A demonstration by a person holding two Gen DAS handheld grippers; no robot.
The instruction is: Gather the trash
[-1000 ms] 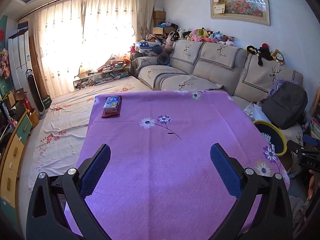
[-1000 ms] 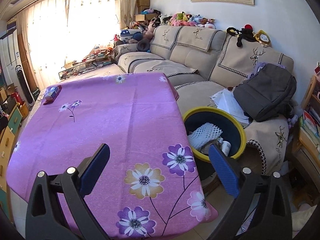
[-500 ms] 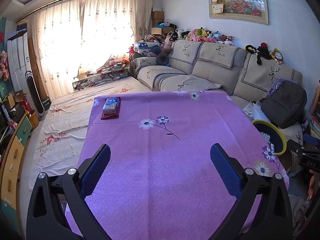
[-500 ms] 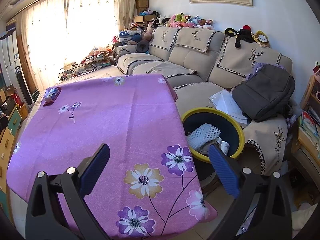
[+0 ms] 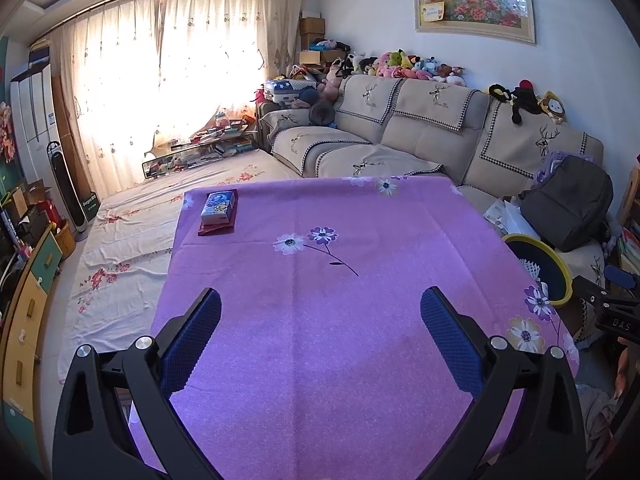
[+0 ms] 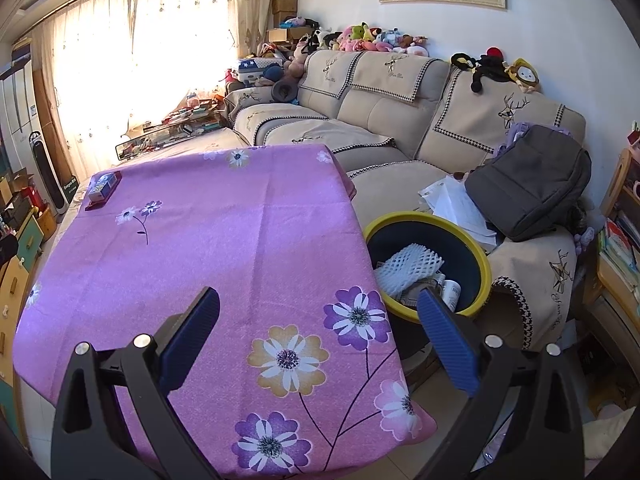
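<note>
- Beside the beige sofa (image 6: pixel 360 128): purple flowered cloth-covered tabletop (image 5: pixel 340 320).
- Yellow-rimmed dark round bin (image 6: pixel 476 248) just off its right edge, white foam-net trash (image 6: pixel 408 268) inside.
- Left gripper (image 5: pixel 320 320), right gripper (image 6: pixel 318 320): fingers spread, empty.
- Small blue tissue pack (image 5: pixel 218 208) at far-left corner.

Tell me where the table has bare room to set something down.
Nearly all of the purple tablecloth is bare, from the tissue pack at the far left corner to the near edge. Both the left gripper and right gripper are open and empty. Crowded: the yellow-rimmed bin and the backpack on the sofa.
</note>
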